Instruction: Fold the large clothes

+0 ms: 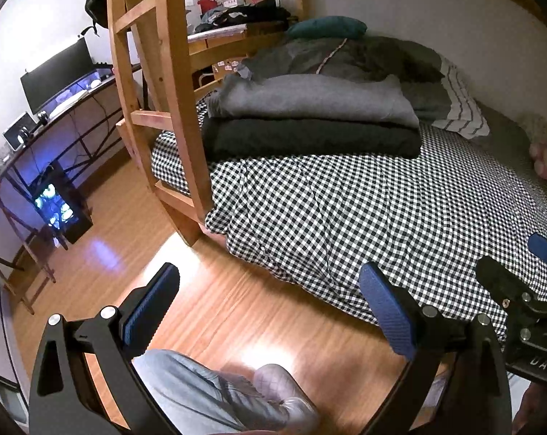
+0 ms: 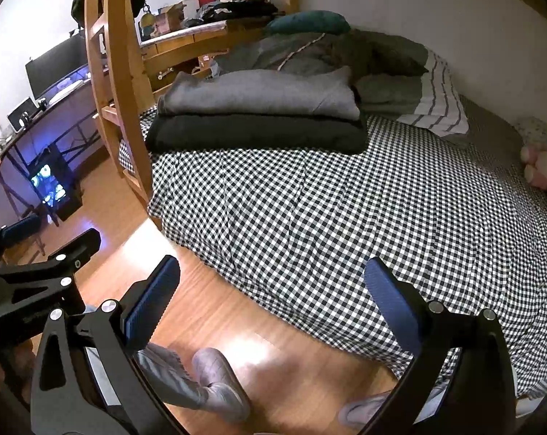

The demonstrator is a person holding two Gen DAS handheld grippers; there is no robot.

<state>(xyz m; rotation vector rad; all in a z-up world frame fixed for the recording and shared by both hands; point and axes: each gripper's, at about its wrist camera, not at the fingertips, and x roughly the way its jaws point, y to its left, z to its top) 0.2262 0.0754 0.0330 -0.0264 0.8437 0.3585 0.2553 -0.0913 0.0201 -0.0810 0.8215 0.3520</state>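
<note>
Bed (image 1: 364, 210) against white wall, covered with black-and-white checked sheet (image 2: 346, 217), sheet edge hanging over near side toward wooden floor (image 1: 237, 326). Wooden ladder frame (image 1: 172, 90) upright at bed's left corner. Desk (image 1: 74, 108) along left wall, dark monitor (image 1: 52, 76) on top, lit computer case (image 1: 56, 203) on floor beneath. Rumpled grey-green bedding (image 1: 346, 58) at far end of bed, teal pillow (image 1: 328, 27) behind it, striped pillow (image 1: 462, 108) to its right near wall. Task items: stack of two folded large garments on far left part of bed, beside ladder frame; folded black garment (image 1: 309, 137) at bottom, flat on checked sheet; folded grey garment (image 1: 309, 98) directly on top, touching it. Pink soft toy (image 2: 541, 170) at right edge of bed. Light trouser leg (image 1: 186, 391) and grey slipper (image 2: 219, 380) of person on floor below grippers. Left gripper (image 1: 270, 301) over floor at bed's near edge, jaws spread wide, blue pads (image 1: 150, 304) well apart, nothing between. Right gripper (image 2: 273, 301) beside it in like position, likewise released, jaws spread, empty. Both grippers well apart from folded stack.
</note>
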